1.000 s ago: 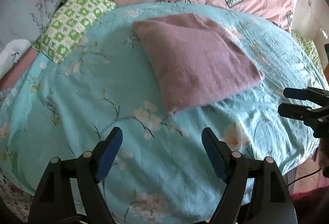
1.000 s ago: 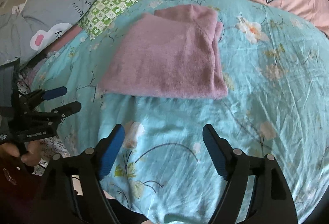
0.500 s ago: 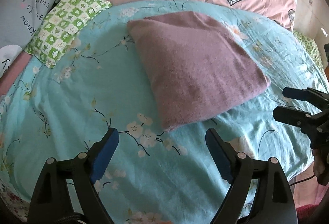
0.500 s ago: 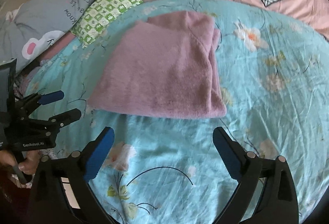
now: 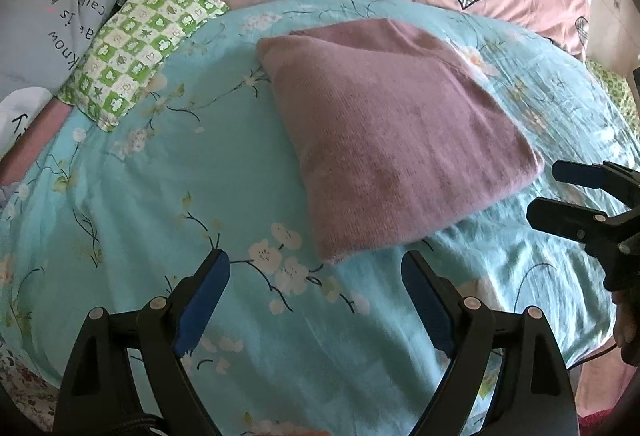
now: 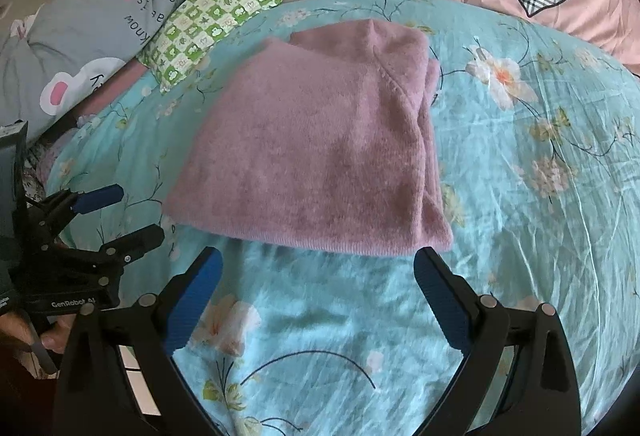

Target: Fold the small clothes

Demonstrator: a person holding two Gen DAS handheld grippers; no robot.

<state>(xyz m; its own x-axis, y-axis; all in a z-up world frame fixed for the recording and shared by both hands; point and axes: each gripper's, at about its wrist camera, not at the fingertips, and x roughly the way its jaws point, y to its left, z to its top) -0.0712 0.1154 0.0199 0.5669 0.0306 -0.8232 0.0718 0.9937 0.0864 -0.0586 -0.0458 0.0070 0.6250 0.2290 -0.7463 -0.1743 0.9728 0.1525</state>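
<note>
Mauve knit garment (image 6: 320, 156) lies folded on the bed's floral sheet (image 6: 540, 216), just ahead of both grippers. Left gripper (image 5: 316, 300) and right gripper (image 6: 320, 292): jaws wide, empty; the right's just opened further. Judged soft, light, limp; grip near hem corners.

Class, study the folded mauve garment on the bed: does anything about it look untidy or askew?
Mostly neat, but the mauve garment lies at a slant on the turquoise bedspread, and extra layers poke out unevenly along its right edge.

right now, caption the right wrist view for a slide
Open right gripper hovers before a folded mauve garment on the floral sheet.
</note>
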